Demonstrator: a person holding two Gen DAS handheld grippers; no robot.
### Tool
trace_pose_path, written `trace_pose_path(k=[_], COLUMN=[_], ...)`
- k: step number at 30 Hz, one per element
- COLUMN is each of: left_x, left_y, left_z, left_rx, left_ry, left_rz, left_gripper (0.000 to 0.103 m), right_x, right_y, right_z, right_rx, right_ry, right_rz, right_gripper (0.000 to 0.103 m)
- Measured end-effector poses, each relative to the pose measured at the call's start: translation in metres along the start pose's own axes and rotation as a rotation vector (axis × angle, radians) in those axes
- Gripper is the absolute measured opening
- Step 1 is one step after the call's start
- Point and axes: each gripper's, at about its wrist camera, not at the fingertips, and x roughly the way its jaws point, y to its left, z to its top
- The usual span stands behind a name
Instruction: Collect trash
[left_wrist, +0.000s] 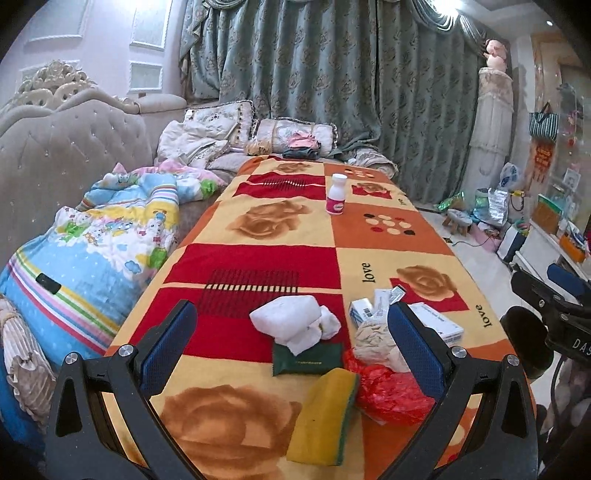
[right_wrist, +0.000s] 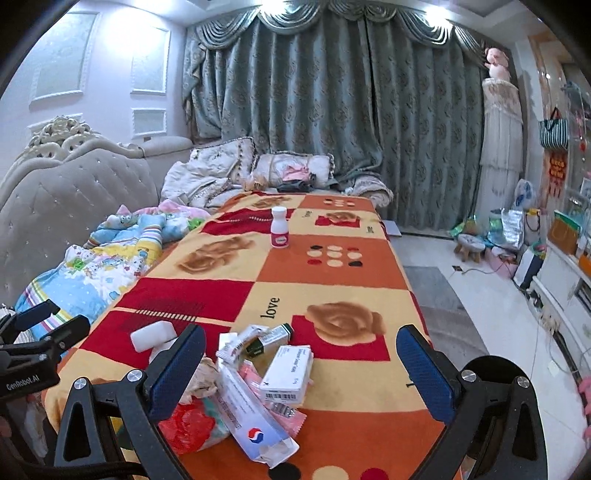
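Trash lies on the near end of a table under a patterned cloth (left_wrist: 266, 236). In the left wrist view my left gripper (left_wrist: 291, 343) stands open above white crumpled tissues (left_wrist: 295, 323), a dark green packet (left_wrist: 308, 360), a yellow-green sponge (left_wrist: 325, 417), a red plastic bag (left_wrist: 388, 391) and beige crumpled paper (left_wrist: 373, 339). In the right wrist view my right gripper (right_wrist: 301, 365) is open over small cardboard boxes (right_wrist: 288, 374), a long torn white box (right_wrist: 255, 421) and the red plastic bag (right_wrist: 188, 424). A white bottle with a pink label (left_wrist: 337, 195) (right_wrist: 279, 227) stands upright farther down the table.
A tufted sofa (left_wrist: 66, 147) with a colourful quilt (left_wrist: 92, 243) runs along the table's left side. Cushions and clothes (left_wrist: 295, 136) lie at the far end before green curtains. At the right is tiled floor with a small stool (right_wrist: 469, 245), bags and a low cabinet (right_wrist: 569, 269).
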Motion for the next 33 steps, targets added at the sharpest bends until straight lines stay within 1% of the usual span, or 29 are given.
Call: trace_pose_path(k=[8,33], left_x=[0.0009,0.0027], left_y=[-0.0053,-0.0052], left_z=[0.0012,0.0023], left_rx=[0.001,-0.010], left_ry=[-0.002,-0.001], left_rz=[-0.011,-0.015], left_gripper=[0.103,0.103], right_x=[-0.0011,0.0019], right_y=[0.0026,0.0058], right_z=[0.0041,0.0088], right_rx=[0.011,0.003], right_ry=[-0.018,-0.004], right_rz=[0.012,0.026], right_gripper=[0.102,0.103])
